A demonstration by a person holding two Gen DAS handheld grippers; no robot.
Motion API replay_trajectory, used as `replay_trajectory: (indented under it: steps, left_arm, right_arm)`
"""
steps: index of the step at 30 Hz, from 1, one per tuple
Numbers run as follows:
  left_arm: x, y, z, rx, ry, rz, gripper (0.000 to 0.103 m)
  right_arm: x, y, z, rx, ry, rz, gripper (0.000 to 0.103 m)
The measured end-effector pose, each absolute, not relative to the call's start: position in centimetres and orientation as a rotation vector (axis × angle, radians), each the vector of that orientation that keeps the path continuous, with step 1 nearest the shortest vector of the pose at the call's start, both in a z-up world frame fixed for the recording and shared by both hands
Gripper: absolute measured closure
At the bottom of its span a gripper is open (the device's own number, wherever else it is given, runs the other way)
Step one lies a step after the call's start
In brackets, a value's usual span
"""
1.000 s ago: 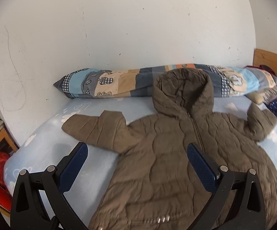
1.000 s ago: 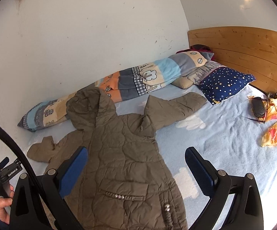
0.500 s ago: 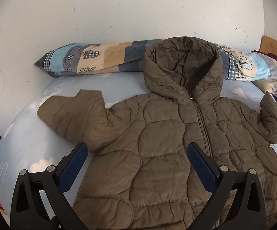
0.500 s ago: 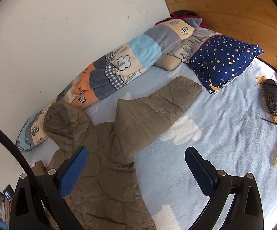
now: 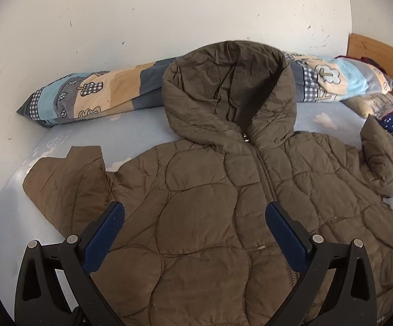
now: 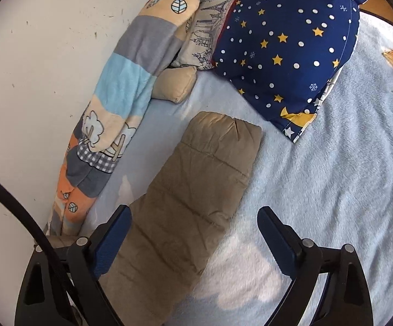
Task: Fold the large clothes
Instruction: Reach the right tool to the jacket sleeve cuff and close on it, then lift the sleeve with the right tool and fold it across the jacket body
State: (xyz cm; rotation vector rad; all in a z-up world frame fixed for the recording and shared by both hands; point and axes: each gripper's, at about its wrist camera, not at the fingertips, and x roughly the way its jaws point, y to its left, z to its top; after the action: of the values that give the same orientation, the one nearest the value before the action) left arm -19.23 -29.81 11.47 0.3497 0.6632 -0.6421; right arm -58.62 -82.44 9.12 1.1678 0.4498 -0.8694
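An olive-brown quilted hooded jacket (image 5: 210, 190) lies front up and zipped on the light blue bed sheet (image 5: 6, 217). Its hood (image 5: 229, 89) rests against the patchwork bolster. Its left sleeve (image 5: 66, 184) spreads out to the left. My left gripper (image 5: 195, 212) is open and empty, hovering over the jacket's chest. In the right wrist view the jacket's other sleeve (image 6: 191, 198) stretches out flat toward the pillows. My right gripper (image 6: 193, 217) is open and empty, above that sleeve, its left finger over the sleeve's edge.
A long patchwork bolster (image 5: 93, 95) lies along the white wall; it also shows in the right wrist view (image 6: 120, 103). A navy star-print pillow (image 6: 291, 51) and a beige cushion (image 6: 174, 87) lie just past the sleeve cuff. The wooden headboard (image 5: 381, 54) stands at the right.
Both grippers have moved in closer. The left now hangs over the jacket's chest; the right has swung toward the right sleeve and pillows. Both stay open.
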Motion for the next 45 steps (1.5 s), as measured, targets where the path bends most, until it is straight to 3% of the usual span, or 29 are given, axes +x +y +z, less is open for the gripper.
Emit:
replay_trajectory:
  steps: [2,6,9,16,17,18,21,26,32,39,45]
  left_arm:
    - [-19.1,-29.8,11.3,0.347,0.671,-0.649,0.000]
    - [-18.8,-29.6,11.0,0.349,0.664,-0.635,0.000]
    - [-18.7,-29.6,10.7,0.347,0.670,-0.629,0.000]
    - [-18.9,-30.6,9.0,0.398,0.704,-0.619,0.000]
    - [-18.9,-30.8,8.7,0.414,0.707,-0.607,0.000]
    - [-18.9,-30.9,8.6,0.421,0.709,-0.599,0.000]
    - [-18.8,-31.1,8.6,0.426,0.718,-0.578,0.000]
    - [-18.7,-31.3,8.7,0.404,0.757,-0.599,0.000]
    - [-19.1,-32.1,9.8,0.394,0.762,-0.597,0.000]
    - [-18.6,-32.2,11.6,0.283,0.792,-0.612,0.000]
    - [-19.4,-33.2,12.2,0.264,0.790,-0.666,0.000]
  right_arm:
    - [-58.4,-84.2,7.6,1.185,0.455,-0.860,0.021]
    - [-57.6,-87.0,5.4,1.197,0.461,-0.857,0.022]
    - [-56.8,-88.5,4.0,1.173,0.524,-0.929,0.032]
    - [-56.5,-90.6,1.5,1.184,0.507,-0.954,0.033]
    - [-56.3,-90.6,1.5,1.166,0.507,-0.952,0.047]
    - [-56.3,-90.5,1.7,1.144,0.515,-0.964,0.072]
    - [-56.9,-89.8,2.8,1.138,0.442,-0.935,0.082]
    - [-57.9,-86.8,8.6,1.042,0.348,-0.921,0.085]
    - [-56.2,-80.8,20.3,0.865,0.272,-0.830,0.085]
    - [-49.4,-71.6,31.8,0.708,0.272,-0.661,0.086]
    - [-41.7,-64.2,36.5,0.653,0.337,-0.520,0.086]
